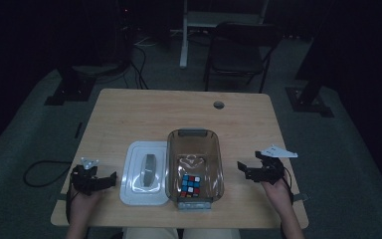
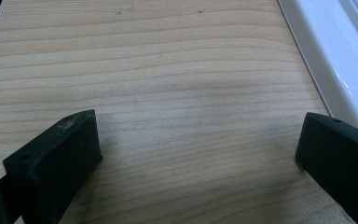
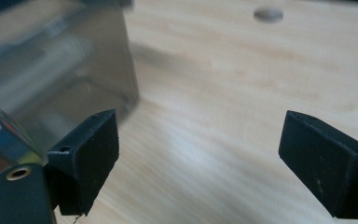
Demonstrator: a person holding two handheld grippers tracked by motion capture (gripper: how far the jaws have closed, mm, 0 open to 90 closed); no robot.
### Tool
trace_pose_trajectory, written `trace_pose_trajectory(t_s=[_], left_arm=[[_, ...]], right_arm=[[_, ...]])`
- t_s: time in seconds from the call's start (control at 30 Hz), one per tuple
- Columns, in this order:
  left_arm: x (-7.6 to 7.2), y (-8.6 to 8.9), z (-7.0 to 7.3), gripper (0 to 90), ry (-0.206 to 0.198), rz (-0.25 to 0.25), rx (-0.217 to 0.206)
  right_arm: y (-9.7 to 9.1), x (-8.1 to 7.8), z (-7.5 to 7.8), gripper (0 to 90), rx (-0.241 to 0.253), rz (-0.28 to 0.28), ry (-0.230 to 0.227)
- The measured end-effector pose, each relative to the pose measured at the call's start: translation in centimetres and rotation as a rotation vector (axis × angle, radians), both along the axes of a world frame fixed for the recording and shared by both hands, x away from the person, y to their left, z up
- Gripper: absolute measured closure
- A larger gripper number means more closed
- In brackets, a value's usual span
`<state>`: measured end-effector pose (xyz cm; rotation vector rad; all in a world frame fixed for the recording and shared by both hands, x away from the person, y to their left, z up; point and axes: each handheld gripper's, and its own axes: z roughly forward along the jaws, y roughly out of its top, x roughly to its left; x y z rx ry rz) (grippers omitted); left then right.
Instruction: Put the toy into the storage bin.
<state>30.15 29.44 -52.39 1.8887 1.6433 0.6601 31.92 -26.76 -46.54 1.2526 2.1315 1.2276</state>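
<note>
Left gripper (image 1: 110, 178) fingers apart | right gripper (image 1: 242, 168) fingers apart | clear bin (image 1: 194, 137) long axis front-to-back, lid (image 1: 133, 172) alongside

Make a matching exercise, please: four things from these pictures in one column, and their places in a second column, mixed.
Things:
1. puzzle cube
2. white lid
3. left gripper
4. right gripper

Places:
A. right of the clear bin, jaws open
B. inside the clear bin, at its near end
C. flat on the table, left of the bin
D. left of the lid, jaws open

Pairs: 1-B, 2-C, 3-D, 4-A
</note>
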Motion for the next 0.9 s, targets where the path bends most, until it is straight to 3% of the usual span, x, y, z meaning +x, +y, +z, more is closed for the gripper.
trace_pose_trajectory(t_s=[0.33, 0.57, 0.7, 0.87, 0.9], left_arm=[[-0.1, -0.1, 0.0, 0.5, 0.000, -0.029, -0.001], [-0.1, -0.1, 0.0, 0.5, 0.000, -0.031, 0.001], [-0.1, -0.1, 0.0, 0.5, -0.001, -0.033, 0.001], [-0.1, -0.1, 0.0, 0.5, 0.000, -0.033, 0.001], [-0.1, -0.1, 0.0, 0.5, -0.001, -0.033, 0.001]], right_arm=[[-0.1, 0.1, -4.6, 12.2, -0.043, -0.119, 0.024], [-0.3, 0.4, -5.6, 12.2, -0.089, -0.187, 0.025], [-0.3, 0.6, -6.0, 12.2, -0.130, -0.218, 0.066], [-0.2, 0.7, -6.1, 12.2, -0.116, -0.232, 0.097], [-0.3, 0.9, -6.2, 12.5, -0.116, -0.235, 0.128]])
